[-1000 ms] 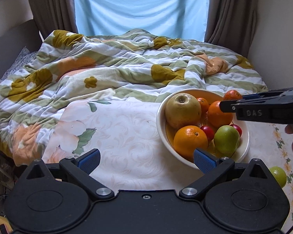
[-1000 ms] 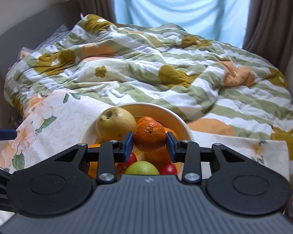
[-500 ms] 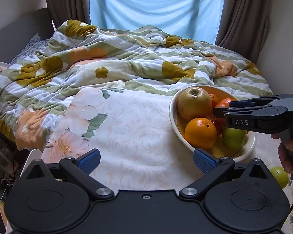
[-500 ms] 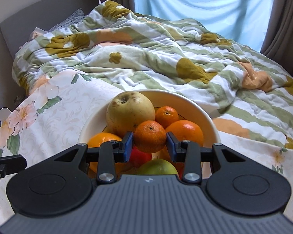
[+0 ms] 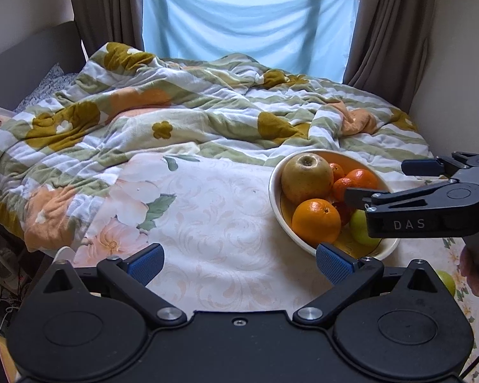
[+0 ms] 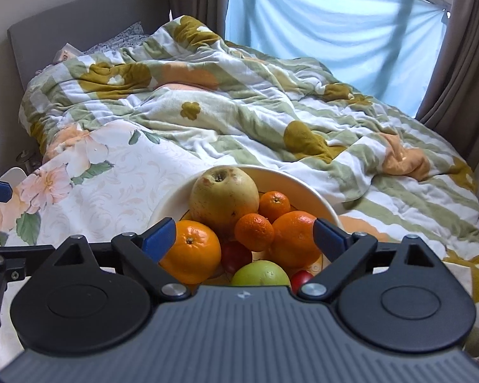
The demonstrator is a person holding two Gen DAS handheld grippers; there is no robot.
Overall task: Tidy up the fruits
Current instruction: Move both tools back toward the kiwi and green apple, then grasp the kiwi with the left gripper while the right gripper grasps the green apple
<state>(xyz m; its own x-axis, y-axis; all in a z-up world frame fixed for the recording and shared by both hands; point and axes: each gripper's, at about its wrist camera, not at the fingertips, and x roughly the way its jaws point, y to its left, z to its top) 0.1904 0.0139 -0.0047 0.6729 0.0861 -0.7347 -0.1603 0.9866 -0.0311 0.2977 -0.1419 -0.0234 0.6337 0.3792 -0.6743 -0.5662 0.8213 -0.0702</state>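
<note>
A cream bowl (image 6: 303, 185) (image 5: 275, 188) on a floral cloth holds a big yellow-green apple (image 6: 223, 196), oranges, small mandarins, red fruits and a green apple (image 6: 260, 274). My right gripper (image 6: 244, 237) hangs over the bowl, its jaws opening wide. A small mandarin (image 6: 254, 232) rests on the pile between the pads, touching neither. In the left wrist view the right gripper (image 5: 376, 180) reaches over the bowl from the right. My left gripper (image 5: 238, 261) is open over the cloth, left of the bowl. Another green apple (image 5: 447, 282) lies on the cloth at the right.
A rumpled striped floral quilt (image 5: 182, 118) covers the bed behind the cloth (image 5: 207, 223). Blue fabric and brown curtains hang at the window. A person's hand (image 5: 475, 274) holds the right gripper's handle. A grey headboard (image 6: 79, 28) stands at the left.
The right gripper carried the small mandarin down into the bowl and spread its jaws, leaving it on the pile. The left gripper drifted back left, so the bowl sits further right in its view.
</note>
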